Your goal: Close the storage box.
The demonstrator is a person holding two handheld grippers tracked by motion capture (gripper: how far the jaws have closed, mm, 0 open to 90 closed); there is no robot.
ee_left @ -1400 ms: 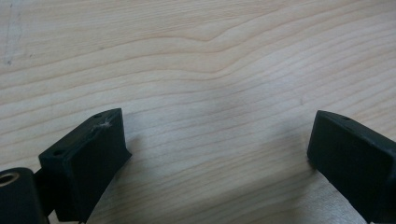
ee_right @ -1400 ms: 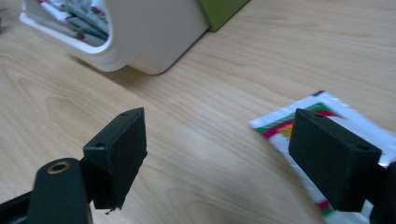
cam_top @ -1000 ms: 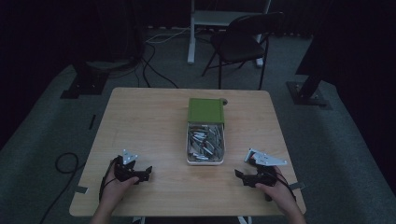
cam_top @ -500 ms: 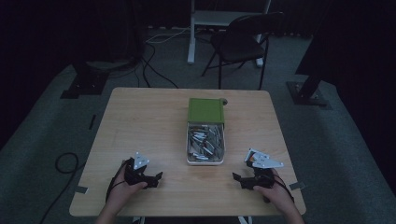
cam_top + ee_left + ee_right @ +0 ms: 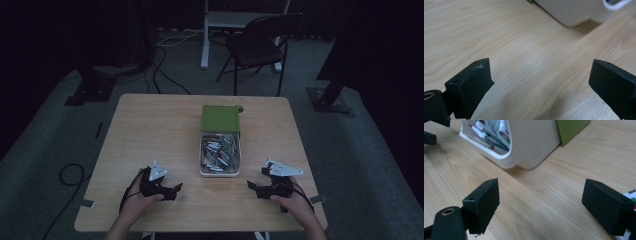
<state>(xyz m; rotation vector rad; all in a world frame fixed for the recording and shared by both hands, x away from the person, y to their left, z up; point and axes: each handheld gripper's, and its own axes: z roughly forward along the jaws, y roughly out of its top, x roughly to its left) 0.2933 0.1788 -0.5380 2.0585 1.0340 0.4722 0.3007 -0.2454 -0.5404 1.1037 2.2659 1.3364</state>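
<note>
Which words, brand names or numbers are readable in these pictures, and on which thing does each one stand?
No text can be read.
Packets in the white bin: red and green print, too blurred to read.
Packet edge by the right gripper: dark marks, cut off and blurred.
Green lid: plain, no label.

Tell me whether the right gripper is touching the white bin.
Apart. In the right gripper view the right gripper stands open with bare table between its jaws and the white bin.
</note>
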